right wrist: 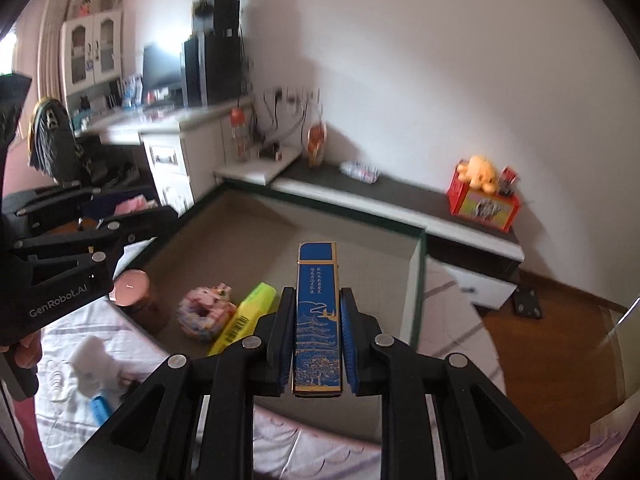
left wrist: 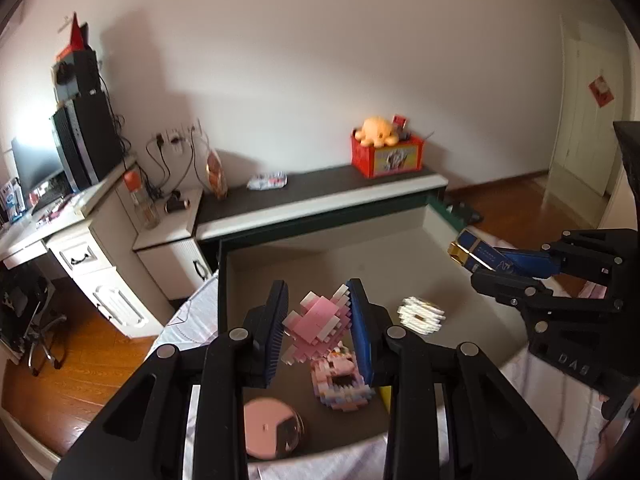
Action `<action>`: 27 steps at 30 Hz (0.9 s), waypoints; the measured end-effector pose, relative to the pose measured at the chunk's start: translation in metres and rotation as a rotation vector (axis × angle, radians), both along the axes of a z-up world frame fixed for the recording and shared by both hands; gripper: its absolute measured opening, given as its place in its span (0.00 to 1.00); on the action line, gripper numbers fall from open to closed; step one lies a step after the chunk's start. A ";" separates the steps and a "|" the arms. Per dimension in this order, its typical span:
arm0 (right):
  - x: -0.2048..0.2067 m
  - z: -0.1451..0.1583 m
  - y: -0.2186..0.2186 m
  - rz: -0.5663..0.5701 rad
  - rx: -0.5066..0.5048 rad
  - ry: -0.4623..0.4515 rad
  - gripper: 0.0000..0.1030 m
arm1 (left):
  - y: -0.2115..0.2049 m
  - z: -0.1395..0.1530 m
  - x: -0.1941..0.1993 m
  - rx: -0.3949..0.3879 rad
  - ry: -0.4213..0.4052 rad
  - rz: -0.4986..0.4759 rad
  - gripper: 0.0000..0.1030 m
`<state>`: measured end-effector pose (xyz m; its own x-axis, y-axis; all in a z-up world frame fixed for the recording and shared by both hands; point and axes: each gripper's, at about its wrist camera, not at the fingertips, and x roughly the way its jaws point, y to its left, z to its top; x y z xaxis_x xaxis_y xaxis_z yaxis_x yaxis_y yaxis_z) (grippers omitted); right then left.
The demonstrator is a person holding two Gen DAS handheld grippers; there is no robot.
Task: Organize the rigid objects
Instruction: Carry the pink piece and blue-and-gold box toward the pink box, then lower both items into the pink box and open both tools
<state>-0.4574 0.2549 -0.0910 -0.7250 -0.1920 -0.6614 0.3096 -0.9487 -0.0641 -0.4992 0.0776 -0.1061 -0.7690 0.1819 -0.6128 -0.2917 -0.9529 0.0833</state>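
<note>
My left gripper (left wrist: 318,316) is shut on a pink and white block figure (left wrist: 316,320), held above a shallow grey tray with a green rim (left wrist: 400,252). In the tray lie a pink block ring (left wrist: 340,380), a white block ring (left wrist: 420,314), a pink round tin (left wrist: 272,428) and a yellow pack (right wrist: 248,316). My right gripper (right wrist: 318,312) is shut on a slim blue and gold box (right wrist: 318,280), which sticks out forward over the tray (right wrist: 420,280). From the left wrist view that gripper (left wrist: 504,266) and its blue box (left wrist: 480,254) hang at the tray's right side.
The tray rests on a pale patterned sheet (right wrist: 312,436) where a white block piece (right wrist: 94,364) lies. Behind it runs a dark-topped low shelf (left wrist: 320,188) bearing a red box with an orange plush (left wrist: 386,156). A desk with a computer (left wrist: 80,148) and a chair (left wrist: 36,320) stand left.
</note>
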 end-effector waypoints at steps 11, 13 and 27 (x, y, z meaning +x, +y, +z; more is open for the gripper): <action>-0.048 -0.056 0.003 -0.060 0.091 -0.131 0.20 | 0.012 -0.041 -0.035 -0.055 -0.120 0.018 0.30; -0.049 -0.058 0.006 -0.068 0.088 -0.138 0.20 | 0.012 -0.041 -0.035 -0.060 -0.112 0.025 0.30; -0.012 -0.027 0.016 -0.134 0.041 -0.023 0.72 | -0.012 -0.008 0.019 -0.021 0.004 0.100 1.00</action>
